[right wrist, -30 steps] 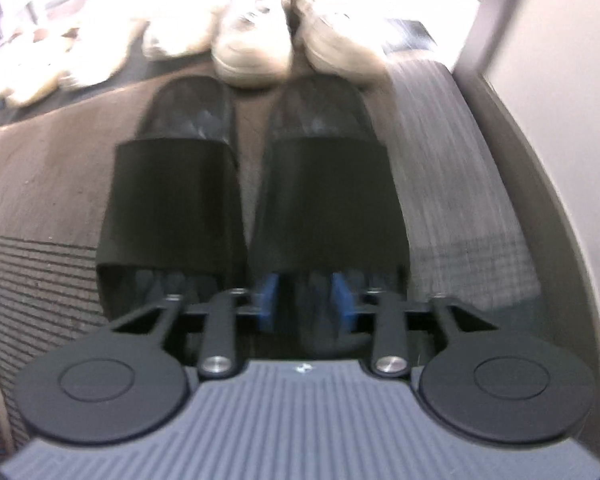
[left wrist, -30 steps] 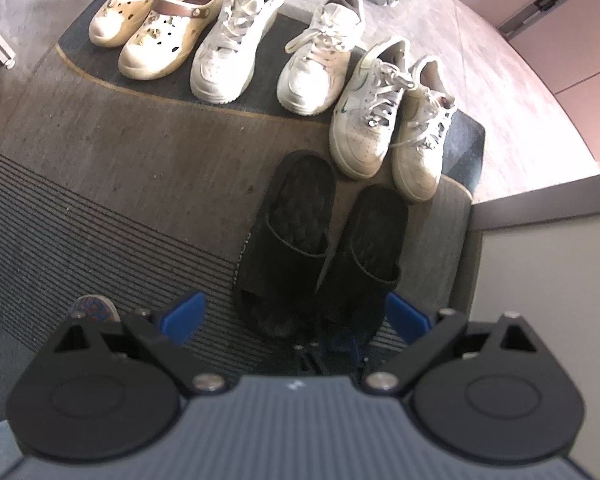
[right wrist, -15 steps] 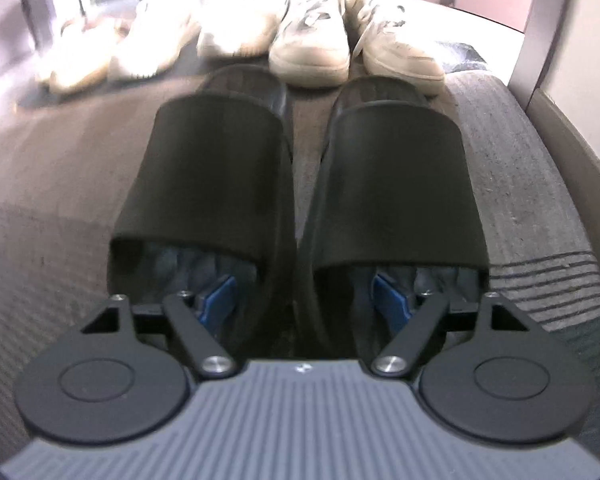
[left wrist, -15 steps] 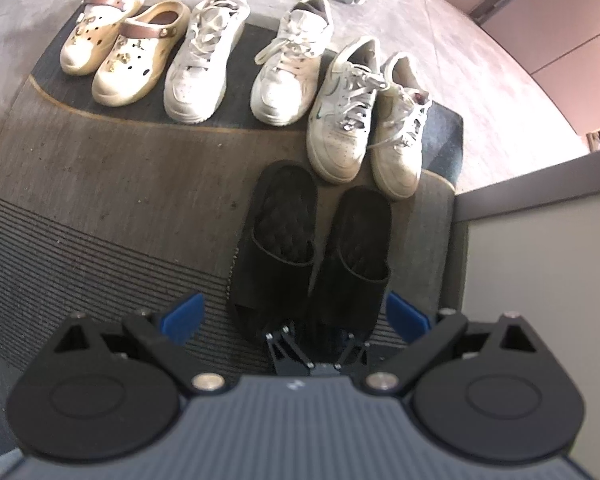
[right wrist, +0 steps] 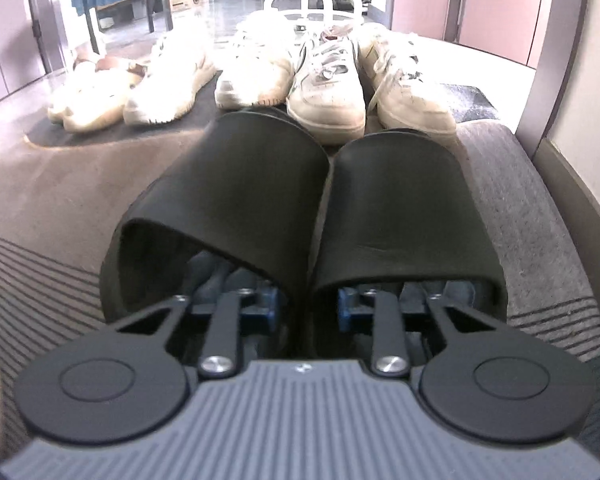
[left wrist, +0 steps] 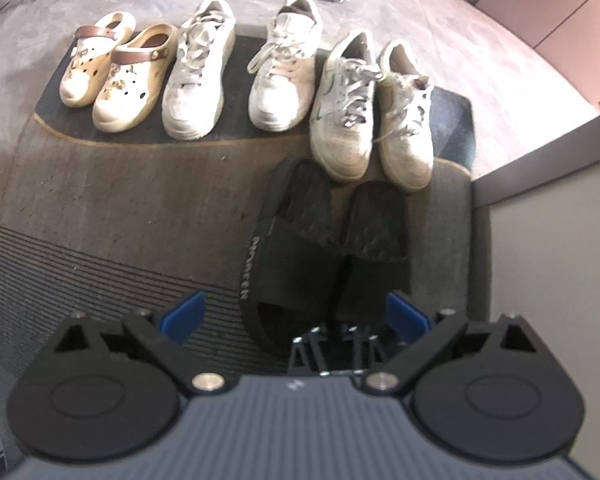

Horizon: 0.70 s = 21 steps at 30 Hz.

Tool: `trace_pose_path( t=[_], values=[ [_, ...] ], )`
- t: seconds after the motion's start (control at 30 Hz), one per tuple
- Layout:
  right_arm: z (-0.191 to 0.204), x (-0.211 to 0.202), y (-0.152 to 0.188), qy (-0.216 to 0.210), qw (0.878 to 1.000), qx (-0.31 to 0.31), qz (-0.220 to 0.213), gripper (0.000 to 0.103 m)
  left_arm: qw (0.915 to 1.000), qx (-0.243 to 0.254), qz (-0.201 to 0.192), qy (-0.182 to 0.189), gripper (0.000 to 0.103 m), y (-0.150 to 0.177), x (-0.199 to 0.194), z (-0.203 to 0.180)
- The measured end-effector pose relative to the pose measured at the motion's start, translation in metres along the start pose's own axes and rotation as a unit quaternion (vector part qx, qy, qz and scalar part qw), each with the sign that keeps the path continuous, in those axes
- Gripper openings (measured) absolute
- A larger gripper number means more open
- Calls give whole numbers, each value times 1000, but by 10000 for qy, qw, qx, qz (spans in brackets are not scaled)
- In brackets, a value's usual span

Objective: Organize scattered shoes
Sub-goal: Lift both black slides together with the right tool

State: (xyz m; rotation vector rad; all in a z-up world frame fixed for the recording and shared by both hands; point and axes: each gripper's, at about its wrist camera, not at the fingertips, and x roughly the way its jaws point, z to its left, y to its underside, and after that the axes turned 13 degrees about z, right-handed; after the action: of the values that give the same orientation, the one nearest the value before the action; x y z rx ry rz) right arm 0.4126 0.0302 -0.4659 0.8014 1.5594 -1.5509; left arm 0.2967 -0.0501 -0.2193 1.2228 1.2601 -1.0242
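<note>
The right tongs (right wrist: 304, 304) have just been closing — one finger inside each black slide (right wrist: 236, 196), pinching the two inner walls together, so the pair (left wrist: 324, 252) can now go as one. The left tongs (left wrist: 292, 316) hang spread and empty above them, nearer the floor than a second ago. Just past the slide toes stand two white sneakers (left wrist: 370, 108), nearly touching. Further left in that row: two more sneakers (left wrist: 196, 76), then tan clogs (left wrist: 116, 76), all on the rug (left wrist: 120, 200). A wall (left wrist: 552, 240) hems in the right side — little room there
</note>
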Motion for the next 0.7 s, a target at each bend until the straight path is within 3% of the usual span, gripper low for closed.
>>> trace_pose_path(
  t=[0.23, 0.4, 0.6, 0.7],
  values=[
    [-6, -42, -45, -99, 9994, 130, 309, 19, 9984, -566, -89, 12, 99, 0, -22, 21],
    [-20, -79, -73, -350, 9958, 252, 806, 19, 9966, -797, -196, 82, 99, 1, -46, 34],
    [-27, -86, -74, -507, 9892, 60, 1376, 19, 9941, -1055, -256, 90, 99, 8, -52, 51],
    [-21, -83, -66, -526, 9887, -243, 1380, 20, 9928, -1184, -182, 72, 99, 13, -48, 59]
  ],
)
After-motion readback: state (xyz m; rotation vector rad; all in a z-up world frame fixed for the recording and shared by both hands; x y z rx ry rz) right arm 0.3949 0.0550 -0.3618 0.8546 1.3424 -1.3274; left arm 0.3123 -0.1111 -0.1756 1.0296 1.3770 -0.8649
